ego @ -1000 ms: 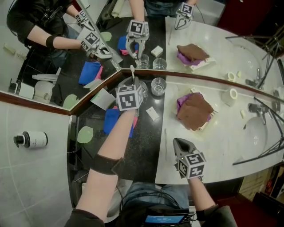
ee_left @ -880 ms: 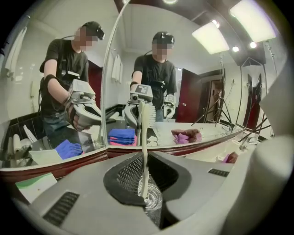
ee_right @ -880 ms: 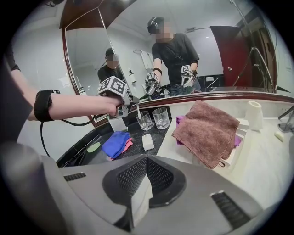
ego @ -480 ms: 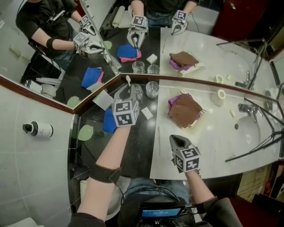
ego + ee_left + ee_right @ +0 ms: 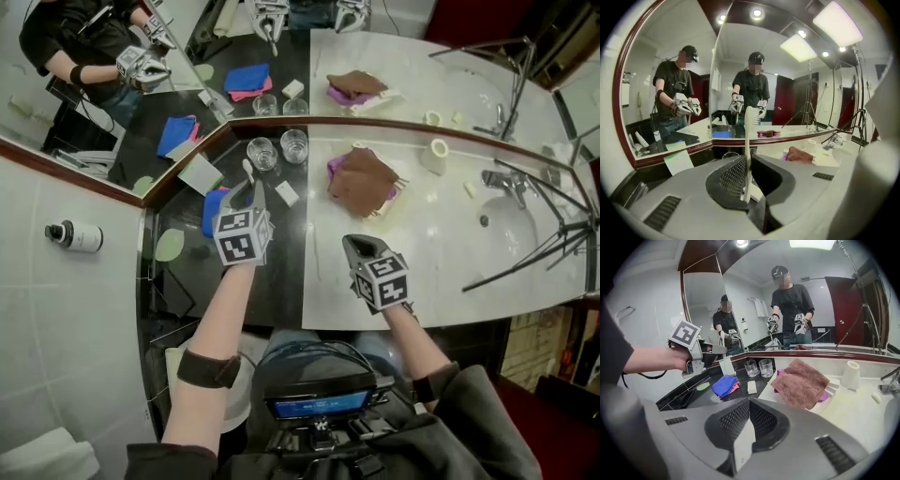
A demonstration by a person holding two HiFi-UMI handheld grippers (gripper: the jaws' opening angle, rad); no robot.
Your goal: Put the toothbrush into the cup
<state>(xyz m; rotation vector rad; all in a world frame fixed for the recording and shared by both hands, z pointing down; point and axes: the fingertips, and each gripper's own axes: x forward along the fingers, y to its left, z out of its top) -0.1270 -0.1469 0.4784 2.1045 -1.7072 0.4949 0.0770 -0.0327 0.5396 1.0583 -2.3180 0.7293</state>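
Left gripper: jaws clamped on the toothbrush, pads pressing its handle from both sides. Held above the dark section of the counter, clear of the surface.

Toothbrush axis: upright with a slight lean, head uppermost and standing above the jaw tips. The left gripper view shows the handle's lower end sitting within the jaws, with little or nothing below the pads.

Right gripper: jaws together, nothing between them. It hangs over the white section near the front edge, well apart from the work.

Cups: two glasses side by side at the counter's mirror edge, just on the dark side of the seam. The left cup lies almost straight ahead of the toothbrush, toward the mirror. The right cup sits just beside it, toward the white section.

Finding: the left hand is both loaded and nearer. The gap to close runs forward to the left cup's rim. In my judgement the upright axis already suits a handle-first entry, provided the jaws clear the rim.
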